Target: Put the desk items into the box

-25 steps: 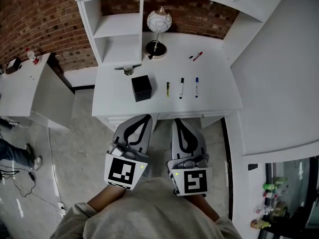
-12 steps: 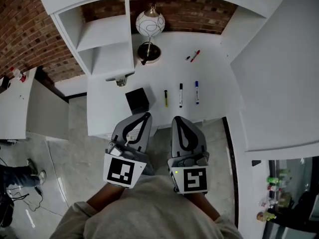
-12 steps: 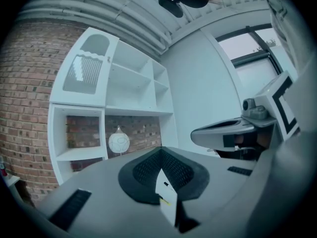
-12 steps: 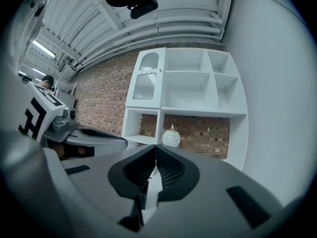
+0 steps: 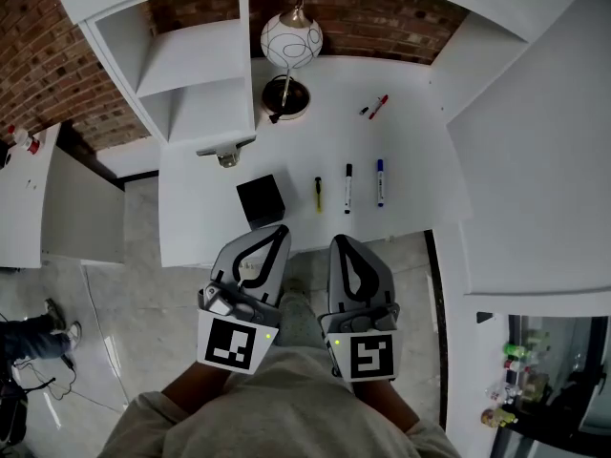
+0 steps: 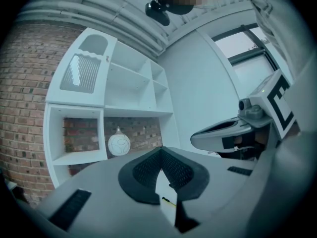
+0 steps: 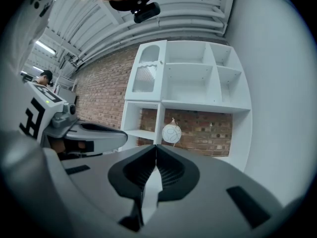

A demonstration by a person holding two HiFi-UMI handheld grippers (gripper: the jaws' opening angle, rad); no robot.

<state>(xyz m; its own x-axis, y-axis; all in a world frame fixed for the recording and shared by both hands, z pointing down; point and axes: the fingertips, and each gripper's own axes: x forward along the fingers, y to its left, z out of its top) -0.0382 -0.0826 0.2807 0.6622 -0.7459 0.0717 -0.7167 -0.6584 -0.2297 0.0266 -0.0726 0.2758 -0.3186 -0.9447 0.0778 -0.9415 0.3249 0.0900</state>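
Observation:
A small black box (image 5: 261,201) stands near the front of the white desk (image 5: 410,160). To its right lie a yellow pen (image 5: 318,194), a black marker (image 5: 347,188) and a blue marker (image 5: 379,181). A red pen (image 5: 379,106) lies further back. My left gripper (image 5: 275,229) and right gripper (image 5: 340,240) hover side by side just before the desk's front edge, both shut and empty. In the left gripper view the jaws (image 6: 161,150) meet at the tips, and the yellow pen (image 6: 168,201) shows through the gap below. The right gripper (image 7: 156,147) looks the same.
A round white lamp (image 5: 291,41) on a dark base stands at the desk's back, with a white shelf unit (image 5: 205,74) to its left and a small metal item (image 5: 226,156) below that. A second white table (image 5: 29,198) stands left. A person's legs (image 5: 29,337) show at the lower left.
The desk and its items have drawn nearer to both grippers and shifted left in the head view. Both grippers stay shut and side by side.

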